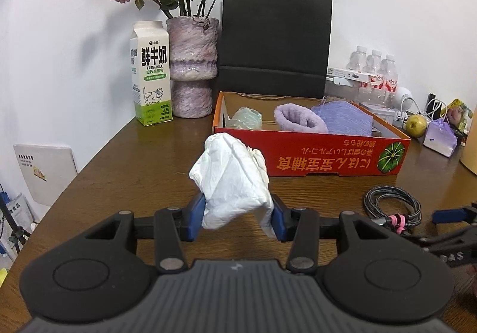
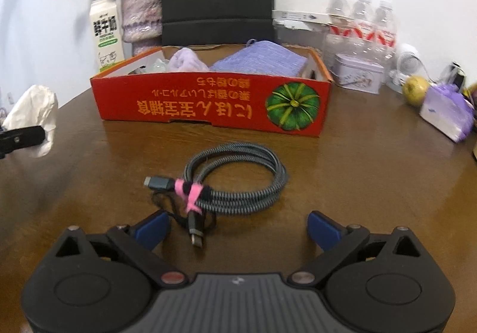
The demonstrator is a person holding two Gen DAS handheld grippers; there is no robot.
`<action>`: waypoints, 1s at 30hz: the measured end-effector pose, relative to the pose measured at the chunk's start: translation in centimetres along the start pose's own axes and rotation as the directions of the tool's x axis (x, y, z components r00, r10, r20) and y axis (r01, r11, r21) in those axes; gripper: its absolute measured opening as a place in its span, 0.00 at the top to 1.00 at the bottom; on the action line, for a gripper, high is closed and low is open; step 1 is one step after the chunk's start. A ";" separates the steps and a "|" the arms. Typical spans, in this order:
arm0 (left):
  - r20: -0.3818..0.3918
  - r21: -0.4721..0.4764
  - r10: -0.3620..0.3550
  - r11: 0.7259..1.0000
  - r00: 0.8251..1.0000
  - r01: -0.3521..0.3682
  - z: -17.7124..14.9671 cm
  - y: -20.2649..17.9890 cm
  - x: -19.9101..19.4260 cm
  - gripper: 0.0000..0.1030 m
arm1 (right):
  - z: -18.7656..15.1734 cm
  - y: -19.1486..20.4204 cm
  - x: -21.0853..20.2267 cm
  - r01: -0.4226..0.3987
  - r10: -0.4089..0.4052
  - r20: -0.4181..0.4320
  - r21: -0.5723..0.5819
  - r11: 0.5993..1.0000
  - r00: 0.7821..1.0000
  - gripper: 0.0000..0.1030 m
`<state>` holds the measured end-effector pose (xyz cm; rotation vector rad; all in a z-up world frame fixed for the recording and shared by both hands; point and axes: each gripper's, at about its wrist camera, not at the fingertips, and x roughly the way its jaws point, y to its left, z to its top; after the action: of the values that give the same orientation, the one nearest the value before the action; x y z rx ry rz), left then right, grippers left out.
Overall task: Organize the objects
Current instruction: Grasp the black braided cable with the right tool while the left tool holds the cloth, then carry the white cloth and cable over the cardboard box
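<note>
At nine o'clock in the right wrist view we see the left gripper as a dark blur at the frame edge, and in its own view the left gripper is clenched on a crumpled white plastic bag, blue pads pressed into both sides. We hold the bag above the wooden table, its top just short of the near-left corner of the red cardboard box at twelve o'clock. Inside the box we make out a pale green bundle, a purple fuzzy item and a folded lavender cloth. Moving right, the coiled braided cable with its pink tie lies on the table at twelve o'clock of our right gripper. That gripper is released, jaws spread wide. One plug end reaches between the blue pads without touching them; the coil lies just ahead of them, between the gripper and the box
</note>
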<state>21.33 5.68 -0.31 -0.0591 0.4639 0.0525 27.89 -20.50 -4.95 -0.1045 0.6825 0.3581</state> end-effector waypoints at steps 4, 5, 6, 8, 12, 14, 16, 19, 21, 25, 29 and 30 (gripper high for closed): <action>-0.005 -0.002 -0.017 1.000 1.000 0.017 -0.1 0.0 -0.1 0.55 | 1.1 -0.1 1.4 -0.024 0.024 -0.001 -0.046 0.999 1.000 0.02; -0.005 -0.001 -0.020 1.000 1.000 0.020 -0.1 0.0 -0.2 0.55 | 1.4 -0.1 1.7 -0.028 0.028 -0.001 -0.060 0.998 1.000 0.01; -0.005 0.000 -0.022 1.000 1.000 0.022 -0.1 0.0 -0.2 0.55 | 1.6 -0.1 2.0 -0.032 0.032 -0.002 -0.072 0.997 0.999 0.00; -0.007 0.001 -0.027 1.000 1.000 0.027 -0.2 -0.1 -0.2 0.55 | 2.0 -0.3 2.5 -0.046 0.046 -0.003 -0.094 0.995 0.999 0.00; -0.018 0.001 -0.032 0.999 0.999 0.032 -0.3 -0.1 0.0 0.55 | 2.7 -0.8 3.0 -0.062 0.060 -0.019 -0.127 0.990 0.998 0.00; -0.026 -0.001 -0.035 0.999 0.999 0.035 -0.4 -0.1 0.1 0.55 | 3.2 -1.0 3.1 -0.080 0.076 -0.032 -0.141 0.987 0.997 0.00; -0.030 0.001 -0.038 0.999 0.999 0.038 -0.5 -0.1 0.2 0.55 | 3.9 -1.1 3.3 -0.107 0.102 -0.041 -0.146 0.983 0.994 0.00; -0.034 0.004 -0.040 0.999 0.999 0.040 -0.6 -0.2 0.3 0.55 | 4.8 -1.0 4.1 -0.141 0.131 -0.073 -0.162 0.977 0.989 0.00; -0.038 0.001 -0.039 0.999 0.999 0.039 -0.6 -0.2 0.4 0.55 | 5.2 -0.8 4.8 -0.142 0.129 -0.085 -0.169 0.975 0.988 0.00; -0.051 -0.005 -0.043 0.999 0.998 0.043 -0.7 -0.2 0.7 0.55 | 5.5 -1.0 6.2 -0.167 0.156 -0.096 -0.133 0.977 0.983 0.00; -0.056 -0.005 -0.046 0.999 0.997 0.046 -0.8 -0.2 0.8 0.55 | 5.1 -0.7 6.3 -0.150 0.146 -0.045 -0.122 0.981 0.988 0.01; -0.056 -0.008 -0.045 0.999 0.997 0.045 -0.8 -0.1 0.8 0.55 | 5.0 -0.7 6.1 -0.148 0.145 -0.033 -0.122 0.981 0.989 0.07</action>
<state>21.71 5.52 -1.35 -0.0774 0.5188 0.0077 35.52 -18.36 -4.99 -0.1781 0.6935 0.5422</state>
